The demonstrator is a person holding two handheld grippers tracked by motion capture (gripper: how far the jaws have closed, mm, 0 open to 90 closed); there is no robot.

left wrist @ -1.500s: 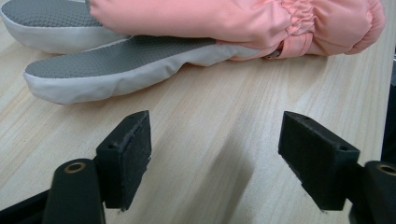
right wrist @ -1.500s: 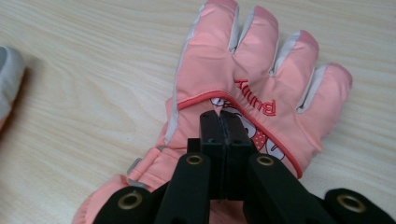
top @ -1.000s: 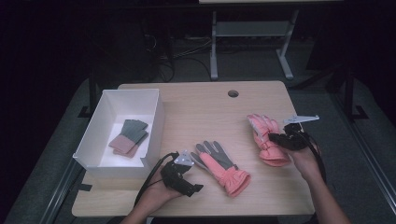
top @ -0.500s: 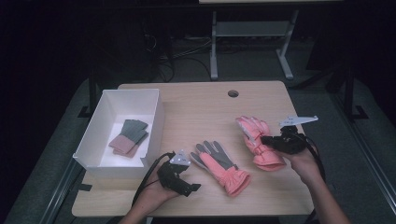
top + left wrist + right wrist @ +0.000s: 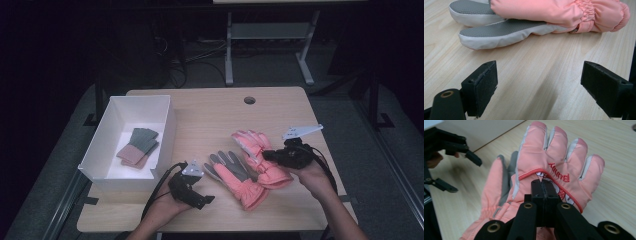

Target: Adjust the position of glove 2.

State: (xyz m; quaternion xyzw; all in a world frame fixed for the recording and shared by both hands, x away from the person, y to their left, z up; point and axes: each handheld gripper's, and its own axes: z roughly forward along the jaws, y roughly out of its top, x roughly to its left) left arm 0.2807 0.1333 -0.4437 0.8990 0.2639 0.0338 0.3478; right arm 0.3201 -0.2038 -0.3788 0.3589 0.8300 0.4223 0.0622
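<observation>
With my right gripper (image 5: 541,195) clamped on the padded pink ski glove (image 5: 554,167), I should lower it squarely onto its grey-palmed mate (image 5: 235,172), my left gripper (image 5: 197,192) waiting open.

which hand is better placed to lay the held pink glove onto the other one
Right. The right gripper is shut on the back of the held glove, already beside the palm-up glove. The left gripper rests open and empty on the table.
</observation>
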